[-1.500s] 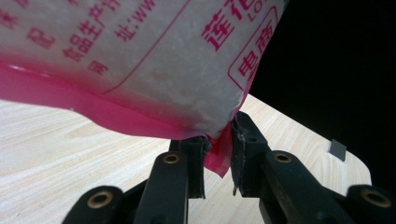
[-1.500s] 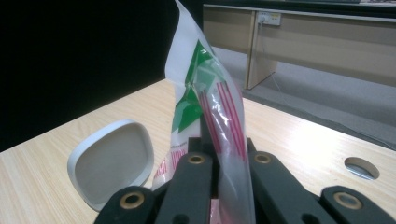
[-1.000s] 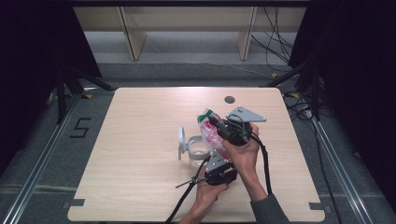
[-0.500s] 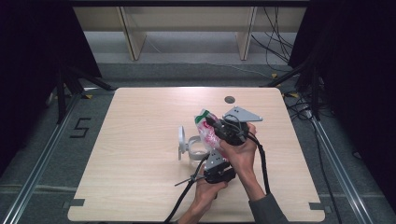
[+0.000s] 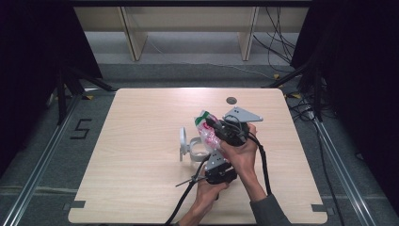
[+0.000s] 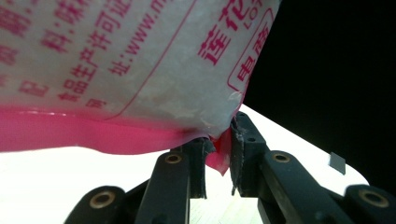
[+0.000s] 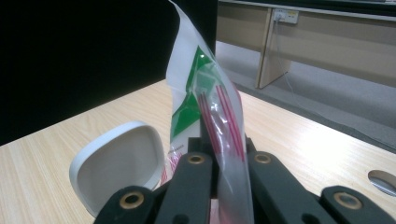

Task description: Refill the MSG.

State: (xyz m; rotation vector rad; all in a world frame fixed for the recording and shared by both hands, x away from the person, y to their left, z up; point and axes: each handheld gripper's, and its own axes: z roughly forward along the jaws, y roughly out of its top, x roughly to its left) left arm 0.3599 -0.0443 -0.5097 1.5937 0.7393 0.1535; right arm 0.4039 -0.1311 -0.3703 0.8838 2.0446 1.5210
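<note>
A clear plastic bag [image 5: 207,135] with red print, a pink bottom seam and a green patch near its top hangs between both grippers above the table. My right gripper [image 5: 211,125] is shut on the bag's [image 7: 198,79] upper part, its jaws [image 7: 223,145] level and pointing left. My left gripper [image 5: 211,153] comes up from below and is shut on the pink bottom corner of the bag [image 6: 116,60], seen between its jaws [image 6: 219,142]. The bag holds a whitish filling. A white container [image 5: 194,149] sits on the table under the bag, its lid [image 5: 182,141] standing up at its left.
The light wooden table [image 5: 141,155] has a round hole [image 5: 231,100] near its far edge. The white lid [image 7: 116,168] stands close to the left of the right gripper's jaws. Cables trail from both grippers toward the table's near edge. Dark floor and rails surround the table.
</note>
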